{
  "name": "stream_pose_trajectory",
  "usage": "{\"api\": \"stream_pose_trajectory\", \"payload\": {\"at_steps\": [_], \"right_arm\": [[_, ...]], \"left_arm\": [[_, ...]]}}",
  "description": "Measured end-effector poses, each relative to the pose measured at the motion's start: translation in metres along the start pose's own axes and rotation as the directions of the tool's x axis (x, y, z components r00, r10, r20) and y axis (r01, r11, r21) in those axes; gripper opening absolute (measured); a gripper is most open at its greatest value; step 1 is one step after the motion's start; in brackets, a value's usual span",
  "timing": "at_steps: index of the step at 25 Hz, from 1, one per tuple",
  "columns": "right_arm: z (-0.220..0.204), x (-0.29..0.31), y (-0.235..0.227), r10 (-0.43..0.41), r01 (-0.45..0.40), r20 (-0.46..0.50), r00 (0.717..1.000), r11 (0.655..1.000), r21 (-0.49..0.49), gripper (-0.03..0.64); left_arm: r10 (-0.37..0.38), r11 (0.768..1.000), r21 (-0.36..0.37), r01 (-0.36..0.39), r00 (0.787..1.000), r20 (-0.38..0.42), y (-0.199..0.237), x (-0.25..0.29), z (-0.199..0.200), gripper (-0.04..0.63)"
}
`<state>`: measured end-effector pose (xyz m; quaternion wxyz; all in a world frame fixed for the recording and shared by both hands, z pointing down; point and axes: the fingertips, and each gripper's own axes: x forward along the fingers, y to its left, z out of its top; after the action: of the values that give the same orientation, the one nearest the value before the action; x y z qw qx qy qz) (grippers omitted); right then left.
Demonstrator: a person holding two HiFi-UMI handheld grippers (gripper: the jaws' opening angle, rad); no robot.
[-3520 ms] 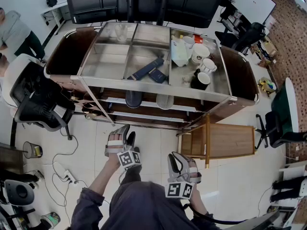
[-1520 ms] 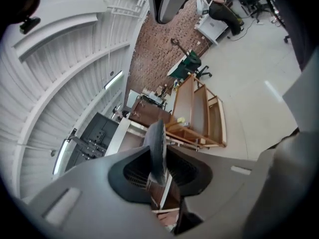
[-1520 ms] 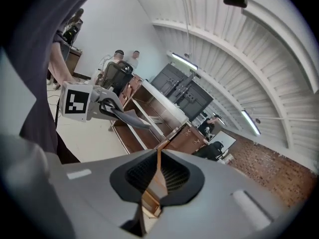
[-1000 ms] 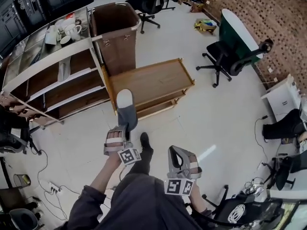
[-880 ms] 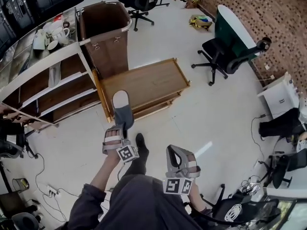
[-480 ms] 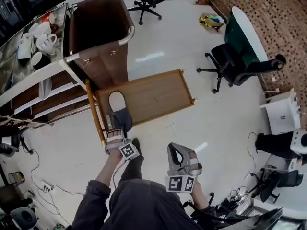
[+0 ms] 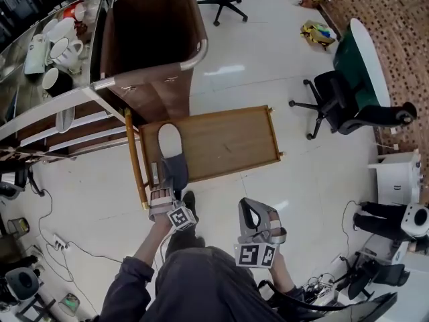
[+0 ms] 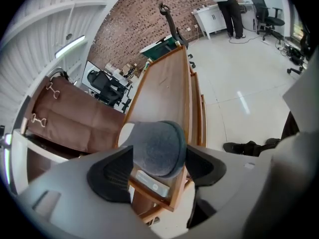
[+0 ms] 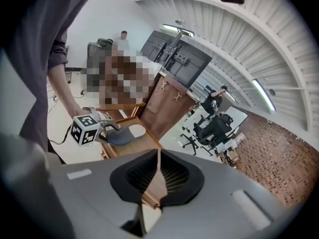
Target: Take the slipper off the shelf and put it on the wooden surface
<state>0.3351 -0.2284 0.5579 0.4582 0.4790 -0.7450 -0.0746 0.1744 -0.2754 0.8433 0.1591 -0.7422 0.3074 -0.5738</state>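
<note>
The slipper point(image 7: 169, 145), white insole and grey toe cap, lies lengthwise at the left end of the low wooden surface point(image 7: 228, 139). My left gripper point(image 7: 165, 180) is at its toe end, and its jaws are opening. In the left gripper view the grey toe point(image 8: 157, 146) sits between the spread pads point(image 8: 110, 172), resting on the wooden top point(image 8: 167, 88), with the pads no longer pressing it. My right gripper point(image 7: 255, 206) hangs over the floor to the right, shut and empty; its pads meet in the right gripper view point(image 9: 158, 176), where the slipper point(image 9: 122, 133) also shows.
A metal shelf unit point(image 7: 40, 113) with mugs point(image 7: 57, 35) stands at the left, a tall brown bin point(image 7: 151, 39) behind the wooden surface. Office chairs point(image 7: 355, 106) stand on the tiled floor at the right. Cables point(image 7: 64, 247) lie at the lower left.
The left gripper carried the slipper from over the floor onto the wooden surface's left end. Its jaws have spread away from the toe. The right gripper kept its place.
</note>
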Motion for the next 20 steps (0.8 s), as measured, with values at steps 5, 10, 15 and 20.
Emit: {"api": "stream_pose_trajectory", "payload": {"at_steps": [5,10,15,20], "right_arm": [[0.003,-0.008,0.008,0.033,-0.032,0.044,0.998,0.999,-0.017,0.021],[-0.001,-0.039,0.023,0.053,-0.047,0.117,0.992,0.997,-0.056,0.021],[-0.029,-0.095,0.052,0.043,-0.028,0.194,0.980,0.997,-0.077,0.003],[-0.098,-0.180,0.102,0.057,-0.032,0.212,0.976,0.992,-0.123,0.003]], "left_arm": [[0.049,0.997,-0.055,-0.047,0.999,0.022,0.006,-0.031,0.004,0.383],[0.183,0.978,-0.106,-0.177,0.982,0.047,0.022,-0.090,0.017,0.342],[0.425,0.896,-0.226,-0.381,0.884,0.196,0.023,-0.212,0.051,0.208],[0.581,0.808,-0.349,-0.474,0.737,0.345,-0.048,-0.369,0.090,0.017]]}}
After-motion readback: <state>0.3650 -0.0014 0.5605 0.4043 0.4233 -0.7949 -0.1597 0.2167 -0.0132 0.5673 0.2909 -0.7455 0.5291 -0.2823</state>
